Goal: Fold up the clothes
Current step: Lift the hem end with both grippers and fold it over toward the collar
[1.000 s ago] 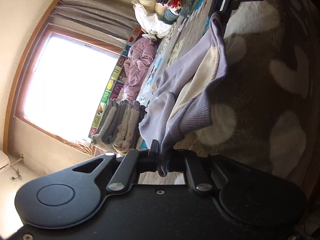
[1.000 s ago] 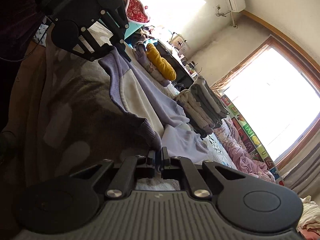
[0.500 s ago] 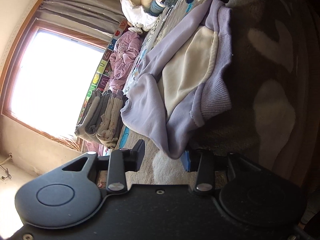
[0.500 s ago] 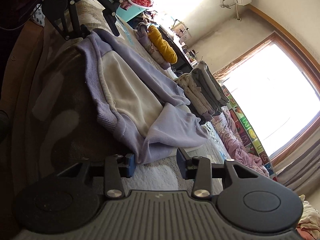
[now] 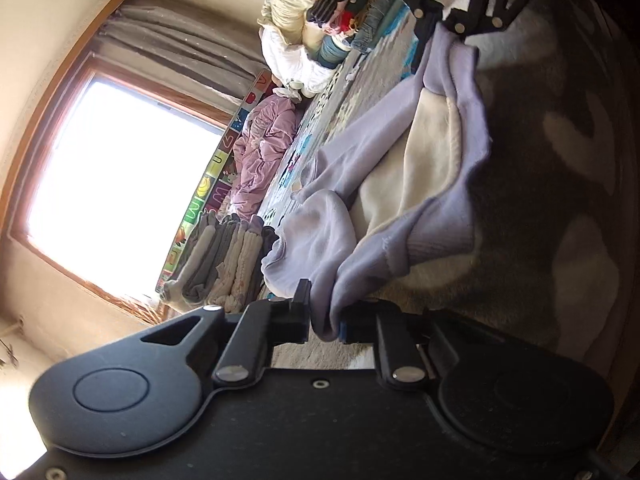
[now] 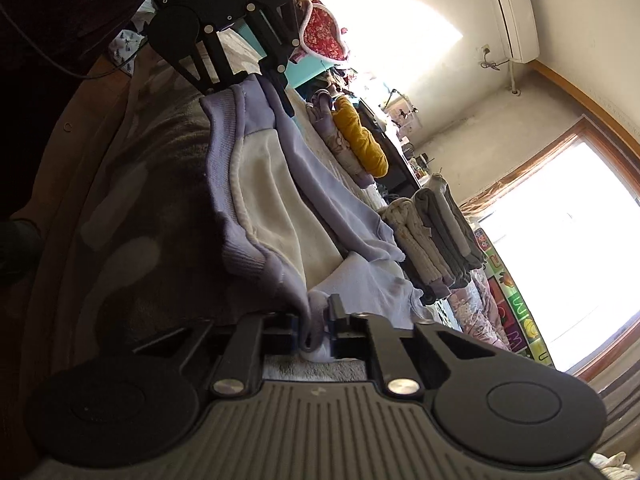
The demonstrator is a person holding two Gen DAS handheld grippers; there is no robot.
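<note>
A lilac sweatshirt with a cream fleece lining (image 5: 404, 184) lies stretched across a brown patterned blanket (image 5: 560, 160). My left gripper (image 5: 325, 322) is shut on one end of its folded edge. My right gripper (image 6: 314, 330) is shut on the other end of the sweatshirt (image 6: 272, 200). Each gripper shows at the far end of the garment in the other view: the right one (image 5: 460, 12) in the left wrist view, the left one (image 6: 244, 80) in the right wrist view.
A stack of folded grey and beige clothes (image 5: 224, 264) stands beyond the sweatshirt, also in the right wrist view (image 6: 436, 240). A pink garment (image 5: 260, 152), a white bundle and a pile of coloured clothes (image 5: 348, 8) lie on the bed. A bright window (image 5: 112, 184) is behind.
One second ago both grippers were shut on the sweatshirt. Half a second ago both were open with it lying flat. Now both are shut on its edge again.
</note>
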